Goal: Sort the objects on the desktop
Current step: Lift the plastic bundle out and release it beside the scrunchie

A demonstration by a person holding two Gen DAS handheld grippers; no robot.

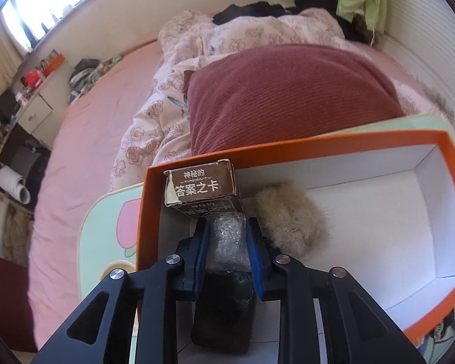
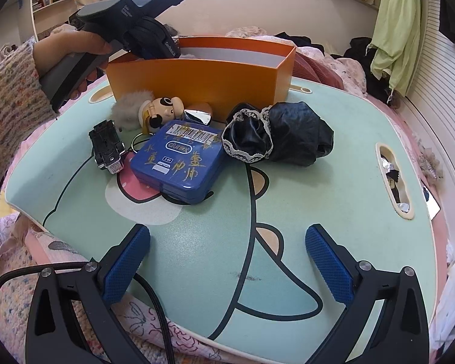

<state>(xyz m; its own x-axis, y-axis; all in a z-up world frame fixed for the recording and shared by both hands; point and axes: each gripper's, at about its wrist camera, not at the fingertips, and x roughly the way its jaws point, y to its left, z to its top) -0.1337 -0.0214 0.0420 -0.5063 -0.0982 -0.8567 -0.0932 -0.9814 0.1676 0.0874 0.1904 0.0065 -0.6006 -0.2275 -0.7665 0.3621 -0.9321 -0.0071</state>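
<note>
Left gripper (image 1: pixel 226 239): clamped on a plastic-wrapped dark bundle (image 1: pixel 224 297) inside the orange box (image 1: pixel 348 144), near its left corner. Risk: release may topple the bundle against the brown card box (image 1: pixel 201 186) or fur ball (image 1: pixel 291 221). Right gripper (image 2: pixel 227 261): jaws apart, empty. Lap table (image 2: pixel 318 212): mint, cartoon-printed, on a bed; blue tin (image 2: pixel 179 159) mid-table. Cluttered bedroom.

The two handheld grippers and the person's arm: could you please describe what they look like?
Both the left gripper and the right gripper have matte black angular linkages with triangular cut-outs and silver round bolts; their jaws carry blue textured pads. A black braided cable runs beside the right one. The left one's handle is dark grey, and a multicoloured knitted sleeve covers the arm.
</note>
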